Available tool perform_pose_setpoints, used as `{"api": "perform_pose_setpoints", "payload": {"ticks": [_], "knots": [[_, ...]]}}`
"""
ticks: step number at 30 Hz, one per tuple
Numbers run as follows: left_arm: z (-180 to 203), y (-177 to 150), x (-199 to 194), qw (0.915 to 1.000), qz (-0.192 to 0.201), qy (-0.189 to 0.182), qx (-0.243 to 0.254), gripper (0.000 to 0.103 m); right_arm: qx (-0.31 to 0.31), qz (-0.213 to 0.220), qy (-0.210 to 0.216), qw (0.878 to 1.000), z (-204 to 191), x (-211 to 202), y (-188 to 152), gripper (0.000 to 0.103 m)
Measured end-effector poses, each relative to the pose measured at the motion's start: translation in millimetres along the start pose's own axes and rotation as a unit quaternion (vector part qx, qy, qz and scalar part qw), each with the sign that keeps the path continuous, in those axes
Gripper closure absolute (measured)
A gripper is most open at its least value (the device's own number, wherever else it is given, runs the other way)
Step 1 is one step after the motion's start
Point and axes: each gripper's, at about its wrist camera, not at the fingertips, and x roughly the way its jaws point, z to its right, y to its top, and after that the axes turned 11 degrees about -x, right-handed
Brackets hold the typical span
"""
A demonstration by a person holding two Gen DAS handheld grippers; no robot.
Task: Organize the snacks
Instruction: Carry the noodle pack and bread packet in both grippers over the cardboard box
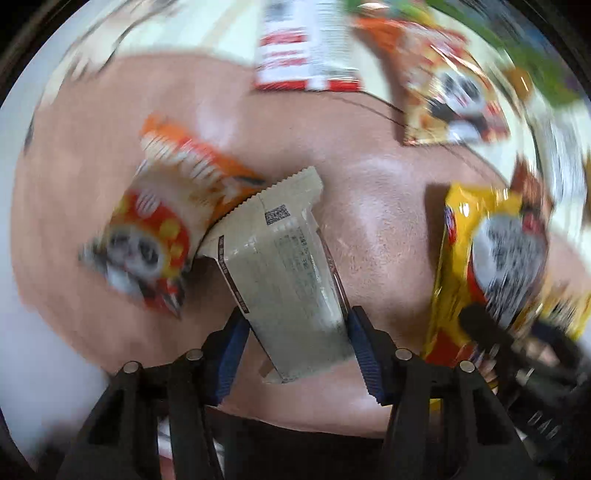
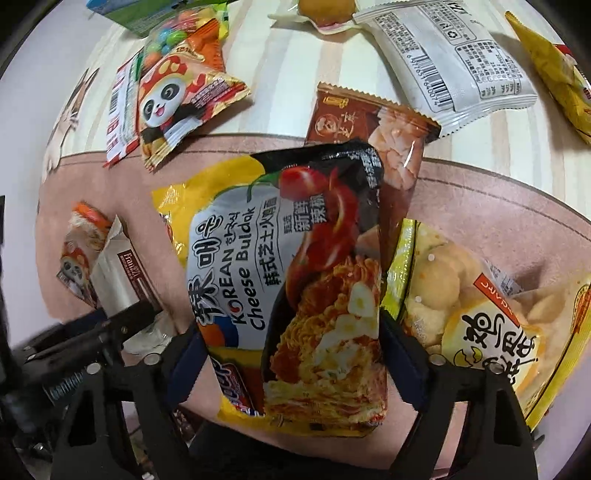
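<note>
My left gripper (image 1: 295,347) is clamped on a pale wafer packet (image 1: 280,266), its blue pads pressing both long sides near the packet's lower end. The packet sticks out ahead of the fingers, and its far corner overlaps a small orange panda snack bag (image 1: 162,225) lying on the pink surface (image 1: 376,206).

My right gripper (image 2: 291,354) is closed on a yellow Korean cheese noodle packet (image 2: 288,280), gripped across its lower half with the pack standing between the fingers. Just to its right lies a yellow bag of fish balls (image 2: 476,314); behind it a brown snack bag (image 2: 373,125) peeks out.

Further back, on the pale striped surface (image 2: 280,88), I see a second panda bag (image 2: 177,99), a white packet with a barcode (image 2: 450,62) and a bag of coloured candies (image 2: 177,29). The left view is badly blurred at its edges.
</note>
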Motion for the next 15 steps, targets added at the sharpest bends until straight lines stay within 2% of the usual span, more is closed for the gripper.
{"api": "perform_pose_setpoints", "payload": {"ticks": [3,6,8,10,12,14,15], "knots": [[-18.8,7.6,-7.2,0.9987,0.012,0.016,0.046,0.05,0.045,0.023,-0.001,0.999,4.9,0.6,-0.7,0.021],[-33.3,21.5,-10.2,0.9997,-0.006,-0.009,0.022,0.044,0.102,0.022,0.049,0.993,13.8,1.9,-11.8,0.02],[-76.6,32.4,-7.2,0.9988,-0.025,-0.039,-0.015,0.04,0.121,0.015,0.061,0.991,13.0,7.6,-15.1,0.019],[-109.0,45.7,-5.7,0.9943,-0.037,-0.079,-0.06,0.04,0.12,0.015,0.043,0.992,9.1,9.2,-15.0,0.018],[-137.8,56.0,-13.0,0.9916,-0.036,-0.097,-0.077,0.042,0.121,0.014,0.024,0.992,5.9,11.8,-13.1,0.018],[-156.2,55.5,-29.3,0.9933,-0.016,-0.097,-0.06,0.046,0.127,0.018,-0.003,0.992,-3.7,10.7,-15.2,0.02],[-146.3,88.2,-39.2,0.9943,-0.01,-0.094,-0.048,0.046,0.129,0.02,-0.014,0.991,-10.4,9.7,-15.1,0.021]]}}
